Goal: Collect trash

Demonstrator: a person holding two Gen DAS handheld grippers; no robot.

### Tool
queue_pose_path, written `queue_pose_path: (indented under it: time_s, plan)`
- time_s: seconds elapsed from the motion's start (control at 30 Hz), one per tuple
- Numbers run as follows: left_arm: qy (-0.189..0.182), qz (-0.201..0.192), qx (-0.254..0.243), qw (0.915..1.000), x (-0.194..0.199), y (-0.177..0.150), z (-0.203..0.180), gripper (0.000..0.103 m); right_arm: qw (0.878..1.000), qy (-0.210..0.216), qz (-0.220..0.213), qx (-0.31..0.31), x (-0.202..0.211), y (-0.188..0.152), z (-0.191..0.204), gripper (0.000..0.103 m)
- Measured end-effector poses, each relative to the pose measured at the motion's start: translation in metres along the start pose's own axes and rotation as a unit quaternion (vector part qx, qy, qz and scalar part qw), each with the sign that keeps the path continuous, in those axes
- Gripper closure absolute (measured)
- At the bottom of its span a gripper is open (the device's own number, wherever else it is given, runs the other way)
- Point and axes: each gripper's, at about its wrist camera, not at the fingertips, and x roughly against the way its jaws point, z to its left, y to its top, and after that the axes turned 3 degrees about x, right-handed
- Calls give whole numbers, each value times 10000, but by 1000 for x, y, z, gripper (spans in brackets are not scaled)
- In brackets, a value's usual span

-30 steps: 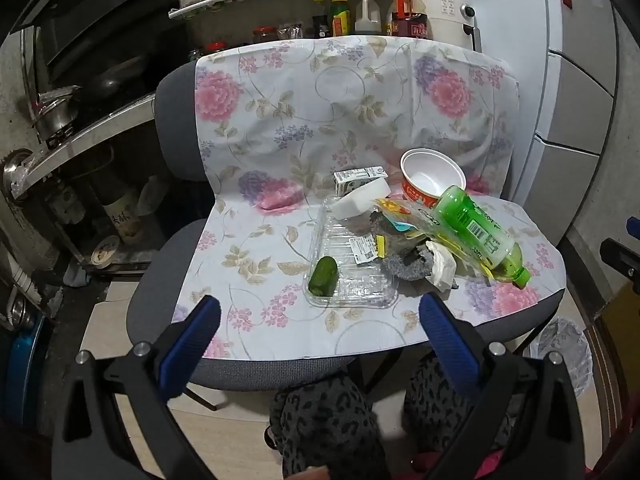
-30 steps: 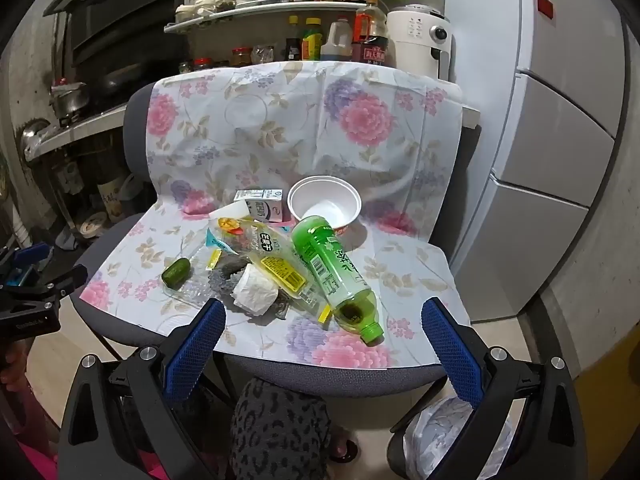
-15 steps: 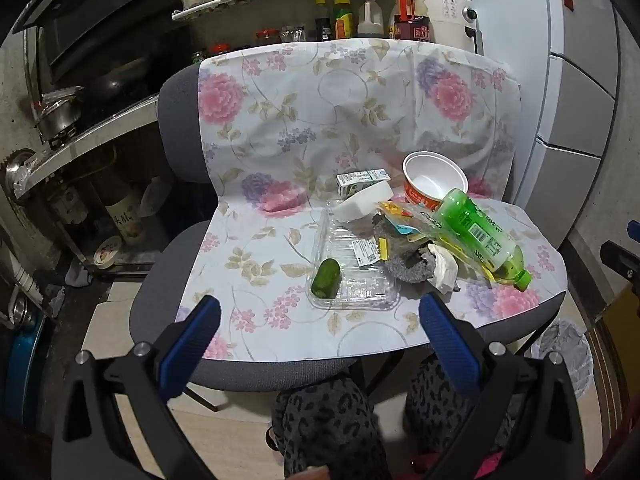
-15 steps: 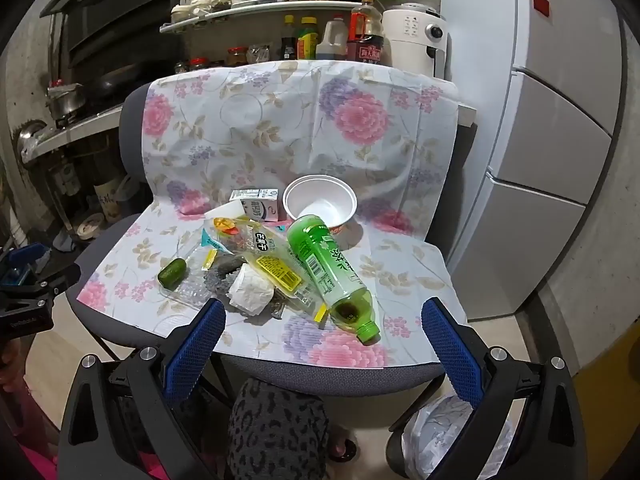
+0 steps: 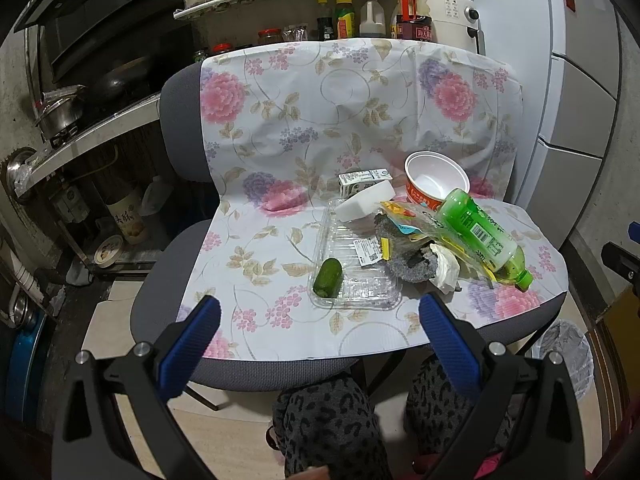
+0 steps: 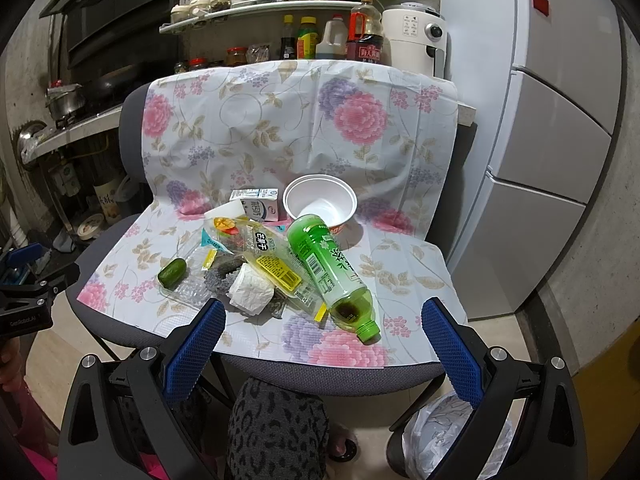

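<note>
A pile of trash lies on a chair seat under a floral cloth [image 5: 260, 248]. It holds a green bottle [image 5: 482, 234] [image 6: 332, 272], a white paper bowl [image 5: 436, 180] [image 6: 320, 202], a small milk carton [image 5: 362, 180] [image 6: 256, 204], a clear plastic tray [image 5: 356, 276] with a green cucumber piece [image 5: 329, 277] [image 6: 173, 273], a snack wrapper [image 6: 260, 252] and a crumpled tissue [image 6: 252, 290]. My left gripper [image 5: 319, 320] is open and empty, short of the tray. My right gripper [image 6: 323, 322] is open and empty, short of the bottle.
A bin lined with a white bag [image 6: 444, 436] [image 5: 568, 354] stands on the floor right of the chair. A fridge [image 6: 552, 140] is at the right. A shelf of bottles and jars [image 6: 304, 24] and a stove [image 5: 80, 112] lie behind. Patterned trouser legs [image 5: 332, 428] are below.
Both grippers have shifted slightly, so the chair sits a little differently in each view. The trash has not moved and both jaws stay open.
</note>
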Motion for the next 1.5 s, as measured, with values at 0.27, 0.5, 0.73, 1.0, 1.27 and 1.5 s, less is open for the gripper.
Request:
queue_pose_path:
  time_s: [0.27, 0.5, 0.73, 1.0, 1.27, 1.5]
  plan:
    - [18, -40, 9, 10000, 0, -5, 0, 7, 10000, -2, -1, 1, 0, 0, -1, 6]
    - [24, -28, 15, 10000, -1, -7, -3, 7, 10000, 3, -1, 2, 0, 0, 0, 6]
    - [18, -34, 17, 10000, -1, -7, -3, 7, 10000, -2, -3, -1, 0, -1, -1, 6]
    - [22, -36, 13, 10000, -1, -6, -3, 7, 10000, -2, 4, 4, 0, -1, -1, 6]
    - [25, -42, 13, 10000, -1, -7, -3, 7, 10000, -4, -2, 0, 0, -2, -1, 6]
    - [26, -43, 14, 10000, -1, -7, -3, 7, 10000, -10, 5, -2, 0, -2, -1, 6]
